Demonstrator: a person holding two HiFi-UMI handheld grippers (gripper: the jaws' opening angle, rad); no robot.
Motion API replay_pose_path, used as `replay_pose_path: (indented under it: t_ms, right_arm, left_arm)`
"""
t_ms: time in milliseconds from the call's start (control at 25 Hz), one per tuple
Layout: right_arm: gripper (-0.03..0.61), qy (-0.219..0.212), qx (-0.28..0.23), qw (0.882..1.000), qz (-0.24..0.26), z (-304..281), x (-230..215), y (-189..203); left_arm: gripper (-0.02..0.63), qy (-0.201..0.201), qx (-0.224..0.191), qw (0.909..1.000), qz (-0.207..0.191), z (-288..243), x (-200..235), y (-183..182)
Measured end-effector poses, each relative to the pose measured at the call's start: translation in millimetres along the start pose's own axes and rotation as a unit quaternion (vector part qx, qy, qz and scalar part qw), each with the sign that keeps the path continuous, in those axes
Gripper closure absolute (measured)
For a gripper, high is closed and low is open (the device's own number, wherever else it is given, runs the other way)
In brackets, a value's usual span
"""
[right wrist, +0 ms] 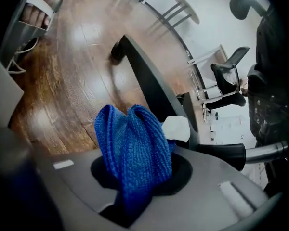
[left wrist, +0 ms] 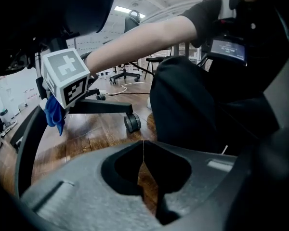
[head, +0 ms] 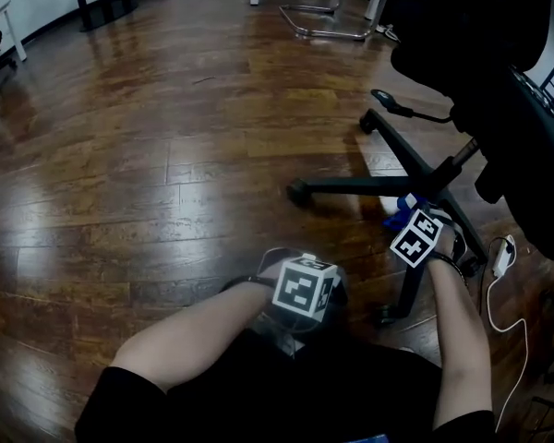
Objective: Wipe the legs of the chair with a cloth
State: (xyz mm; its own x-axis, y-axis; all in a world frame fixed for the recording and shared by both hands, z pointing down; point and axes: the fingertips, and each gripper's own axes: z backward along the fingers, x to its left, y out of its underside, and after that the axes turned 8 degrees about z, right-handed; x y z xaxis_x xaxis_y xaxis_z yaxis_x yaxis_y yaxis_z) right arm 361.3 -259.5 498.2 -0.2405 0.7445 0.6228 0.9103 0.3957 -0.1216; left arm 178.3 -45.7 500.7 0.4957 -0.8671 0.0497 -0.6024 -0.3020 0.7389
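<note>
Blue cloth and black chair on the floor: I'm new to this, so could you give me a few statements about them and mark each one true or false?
1. The right tool grips the blue knitted cloth. True.
2. The left tool has its jaws wide apart. False: they are closed together with nothing between them.
3. The floor is grey carpet. False: it is a brown wooden floor.
4. The legs of the black office chair end in a small black wheel each. True, for the legs in view.
</note>
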Motion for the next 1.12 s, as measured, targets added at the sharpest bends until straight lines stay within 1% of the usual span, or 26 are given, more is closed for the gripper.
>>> replay_pose_path:
  t_ms: [80,200,400,480,560,640,760,840,960,1120]
  right_arm:
    - [0.486,-0.002,0.007,1.0,0.012,1,3,-1]
    - [0.486,-0.028,0.008,0.999,0.036,11,33,-1]
    - [0.485,-0.102,0.007,0.99,0.099,46,120,1]
    - [0.485,-0.129,0.001,0.985,0.117,64,155,2]
    - [0.485,-0.15,-0.004,0.979,0.136,80,186,4]
    - [0.492,-0.157,-0.013,0.977,0.144,89,204,5]
    - [0.489,-0.164,-0.03,0.979,0.119,87,200,3]
    - [0.489,-0.167,-0.021,0.98,0.105,80,188,2]
    - [0.489,-0.14,0.011,0.985,0.101,58,153,3]
    - [0.491,-0.095,0.04,0.993,0.062,22,81,3]
  left_arm:
    - [0.612,-0.002,0.006,1.0,0.005,1,2,4]
    - [0.612,-0.006,0.021,0.9997,0.005,2,2,11]
    - [0.612,-0.025,0.029,0.9992,-0.003,9,2,7]
    - [0.612,-0.033,0.041,0.9985,-0.011,11,3,7]
    - [0.612,-0.034,0.051,0.998,-0.014,11,1,9]
    - [0.612,-0.037,0.057,0.9975,-0.019,12,1,11]
    - [0.612,-0.046,0.062,0.9965,-0.03,14,5,12]
    - [0.612,-0.043,0.059,0.9971,-0.024,12,5,13]
    - [0.612,-0.03,0.051,0.998,-0.021,9,1,10]
    - [0.612,-0.014,0.051,0.998,-0.035,2,-2,7]
